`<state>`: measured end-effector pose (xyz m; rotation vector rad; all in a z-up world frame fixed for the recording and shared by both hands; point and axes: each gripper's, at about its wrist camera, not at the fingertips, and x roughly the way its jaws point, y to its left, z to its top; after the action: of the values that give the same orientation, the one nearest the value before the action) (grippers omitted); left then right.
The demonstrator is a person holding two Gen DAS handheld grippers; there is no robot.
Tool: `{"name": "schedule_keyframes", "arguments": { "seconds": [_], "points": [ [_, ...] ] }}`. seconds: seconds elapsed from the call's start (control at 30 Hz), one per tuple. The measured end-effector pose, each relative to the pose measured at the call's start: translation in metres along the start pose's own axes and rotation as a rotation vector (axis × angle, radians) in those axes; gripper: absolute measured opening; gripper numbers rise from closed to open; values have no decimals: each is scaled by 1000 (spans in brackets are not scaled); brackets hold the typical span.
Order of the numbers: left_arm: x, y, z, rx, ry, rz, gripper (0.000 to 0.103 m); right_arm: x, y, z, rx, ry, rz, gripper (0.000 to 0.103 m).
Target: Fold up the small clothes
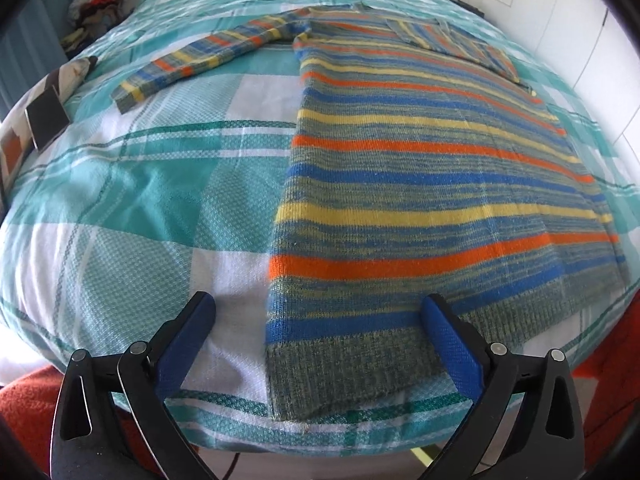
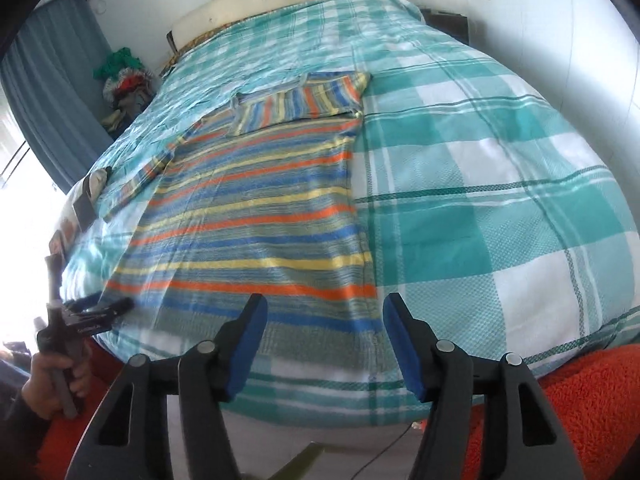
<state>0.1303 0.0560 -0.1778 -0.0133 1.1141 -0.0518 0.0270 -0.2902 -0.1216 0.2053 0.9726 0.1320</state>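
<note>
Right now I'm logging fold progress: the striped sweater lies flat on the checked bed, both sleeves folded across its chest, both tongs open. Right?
One thing is off: only one sleeve is folded across the striped sweater. The other sleeve lies stretched out on the checked bed, as the left wrist view shows. Left tongs and right tongs are open.

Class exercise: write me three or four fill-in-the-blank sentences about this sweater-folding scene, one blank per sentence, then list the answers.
1. The striped sweater lies flat on a checked ____.
2. Its right sleeve is folded ____ the chest.
3. Its left sleeve lies stretched out on the ____.
4. The left hand-held gripper and right hand-held gripper both have their jaws ____.

Answers: bedspread; across; bedspread; open
</note>
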Motion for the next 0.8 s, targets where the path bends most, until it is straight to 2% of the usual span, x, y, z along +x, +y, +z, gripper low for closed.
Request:
{"name": "schedule_keyframes", "arguments": {
  "seconds": [0.13,0.2,0.3,0.37,0.4,0.57,0.8],
  "points": [
    [1,-2,1,6,7,11,103,-5,17,-2,-73,-31,-28,68],
    [2,-3,2,11,17,20,103,1,24,-3,-107,-40,-62,68],
    [1,-2,3,-1,30,18,103,9,28,-2,-126,-23,-70,69],
    [0,-1,1,-1,16,9,103,12,30,-2,-140,-40,-100,81],
    [0,0,0,-1,7,5,103,14,31,-2,-146,-48,-123,83],
    [-1,0,-1,5,-4,-2,103,19,33,0,-178,-43,-228,83],
    [1,-6,-4,31,-29,26,103,19,35,0,-216,-46,-344,83]
  ]
}}
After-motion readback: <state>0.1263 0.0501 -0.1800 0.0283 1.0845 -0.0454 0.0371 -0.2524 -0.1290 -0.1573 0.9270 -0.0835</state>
